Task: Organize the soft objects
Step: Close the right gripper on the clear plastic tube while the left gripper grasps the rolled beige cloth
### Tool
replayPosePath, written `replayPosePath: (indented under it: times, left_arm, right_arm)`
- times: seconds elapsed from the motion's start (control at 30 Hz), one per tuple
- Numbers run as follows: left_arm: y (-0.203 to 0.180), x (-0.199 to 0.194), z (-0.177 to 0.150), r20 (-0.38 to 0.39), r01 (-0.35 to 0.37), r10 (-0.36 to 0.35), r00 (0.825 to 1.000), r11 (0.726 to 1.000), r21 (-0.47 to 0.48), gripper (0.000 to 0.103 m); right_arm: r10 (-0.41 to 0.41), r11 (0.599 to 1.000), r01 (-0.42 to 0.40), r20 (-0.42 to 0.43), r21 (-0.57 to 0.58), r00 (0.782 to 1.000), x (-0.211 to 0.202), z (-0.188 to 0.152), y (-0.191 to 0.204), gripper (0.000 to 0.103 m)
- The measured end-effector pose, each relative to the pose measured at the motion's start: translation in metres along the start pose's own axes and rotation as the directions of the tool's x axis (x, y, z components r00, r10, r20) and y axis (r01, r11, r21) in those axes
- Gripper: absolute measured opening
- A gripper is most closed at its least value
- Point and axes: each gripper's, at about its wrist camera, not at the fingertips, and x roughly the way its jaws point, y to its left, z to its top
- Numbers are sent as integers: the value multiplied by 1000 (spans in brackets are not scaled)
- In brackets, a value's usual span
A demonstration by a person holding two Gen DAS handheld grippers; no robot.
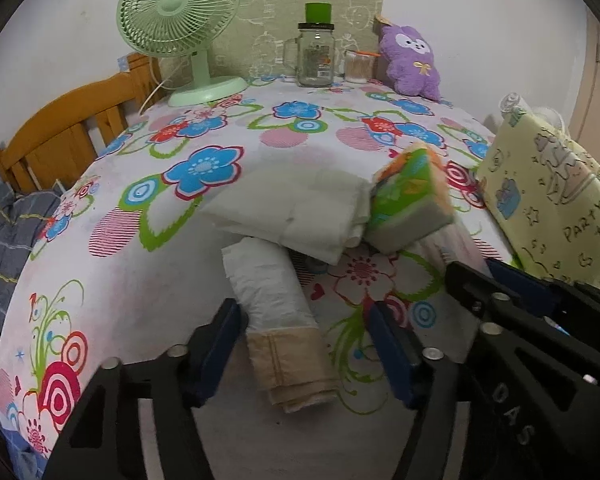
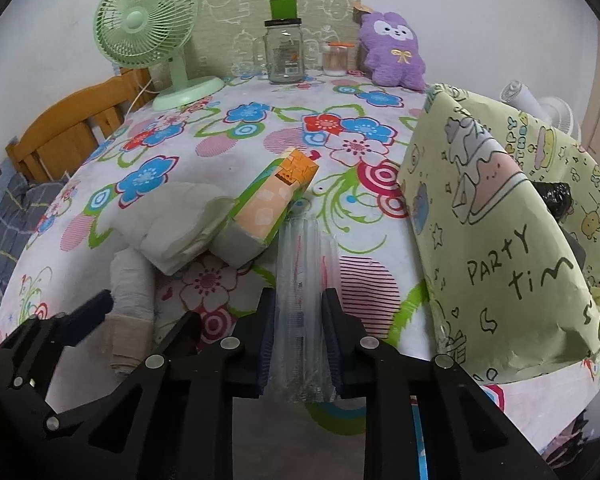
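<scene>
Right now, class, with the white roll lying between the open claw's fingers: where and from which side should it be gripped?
Grip the white roll across its middle, where the left claw already straddles it. Come from above at the near end: it lies lengthwise along the fingers, and folded white sheets cover its far end.

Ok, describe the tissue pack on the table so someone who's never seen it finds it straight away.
Start at the flowered tablecloth and go to its middle. The tissue pack lies tilted there, leaning against the folded white cloth. It is the only block printed in green and orange; its neighbours are white or clear.
</scene>
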Motion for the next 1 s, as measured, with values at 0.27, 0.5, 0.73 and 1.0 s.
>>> replayPosePath:
  times: [0.27,0.5,0.73,1.0]
  left_arm:
    - [-2,-5,-2,2,25,-25,1000,1000,3,38]
    - [-2,-9,-5,-6,43,-43,999,999,-7,22]
    - [-4,-16,-9,-13,45,-45,999,999,-15,19]
    - [-7,-29,-11,8,45,-45,999,999,-16,19]
  right_arm:
    - [27,999,-27,-2,-18,1000,-4,-2,4,25]
    - [48,998,-48,-2,-31,999,-10,-5,6,25]
    - [65,997,-65,-11,-42,998,-16,-8,7,24]
    - [78,996,-78,7,-44,997,-29,-10,4,24]
